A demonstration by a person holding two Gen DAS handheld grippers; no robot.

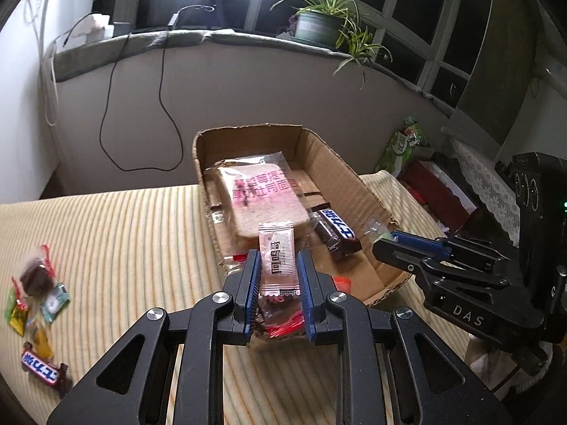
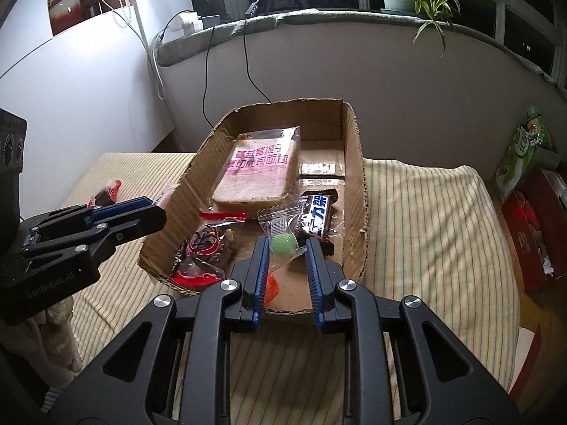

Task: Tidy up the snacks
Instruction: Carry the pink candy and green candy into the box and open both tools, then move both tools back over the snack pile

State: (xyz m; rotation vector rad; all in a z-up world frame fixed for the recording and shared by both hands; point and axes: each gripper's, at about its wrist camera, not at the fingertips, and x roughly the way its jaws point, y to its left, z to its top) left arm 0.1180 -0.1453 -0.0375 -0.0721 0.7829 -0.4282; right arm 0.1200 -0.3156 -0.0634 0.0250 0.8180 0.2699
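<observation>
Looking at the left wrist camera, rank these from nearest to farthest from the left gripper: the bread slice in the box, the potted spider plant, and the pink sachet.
1. Pink sachet: held between the jaws of the left gripper.
2. Bagged bread slice: just beyond, lying inside the cardboard box.
3. Potted spider plant: farthest, up on the window ledge, to the right.

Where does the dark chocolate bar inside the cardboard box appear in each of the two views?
Left wrist view: the chocolate bar lies right of centre, in the box, right of the bread.
Right wrist view: it lies just right of centre, right of the green candy in the right gripper.
Shared landmark: the bread with pink print.
</observation>
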